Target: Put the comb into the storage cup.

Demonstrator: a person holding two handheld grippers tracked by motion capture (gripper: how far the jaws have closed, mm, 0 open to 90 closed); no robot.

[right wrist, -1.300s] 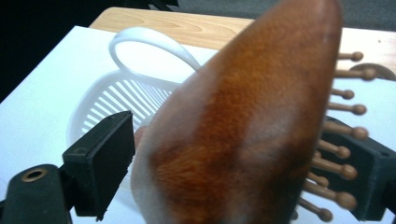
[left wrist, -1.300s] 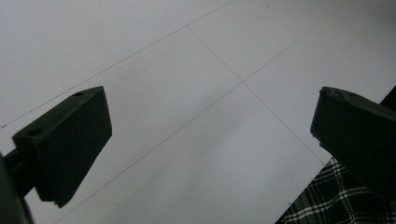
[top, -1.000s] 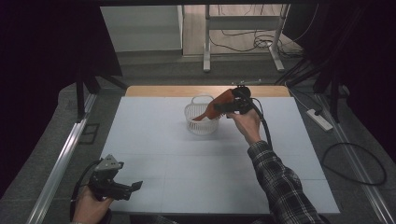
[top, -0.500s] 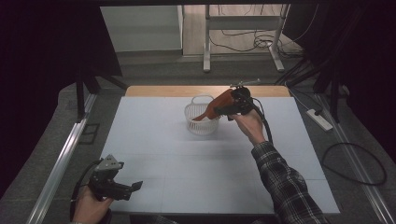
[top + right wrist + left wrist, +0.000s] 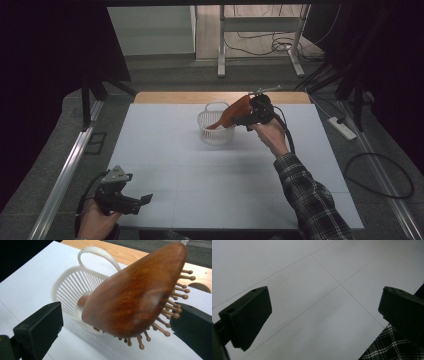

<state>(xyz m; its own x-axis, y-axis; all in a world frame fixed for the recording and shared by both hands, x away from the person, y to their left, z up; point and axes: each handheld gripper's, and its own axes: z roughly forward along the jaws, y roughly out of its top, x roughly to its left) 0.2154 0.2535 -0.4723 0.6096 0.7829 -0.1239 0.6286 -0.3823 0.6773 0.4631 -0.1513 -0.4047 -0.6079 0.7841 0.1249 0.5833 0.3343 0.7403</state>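
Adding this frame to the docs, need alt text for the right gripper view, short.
A wooden hairbrush with ball-tipped bristles leans handle-down into a white slatted basket, between the wide-open black jaws of the right gripper, which do not press on it. The basket stands on a white table with a wooden strip along its far edge.

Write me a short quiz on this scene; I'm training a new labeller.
1. True or false: the brown wooden hairbrush lies flat on the white table.
2. Which is nearer the white slatted plastic basket: A, left gripper, or B, right gripper?
3. What is between the right gripper's jaws?
Key: 1 false, its handle end leans into the basket. 2 B. 3 the hairbrush; the jaws have just been opening and stand open.
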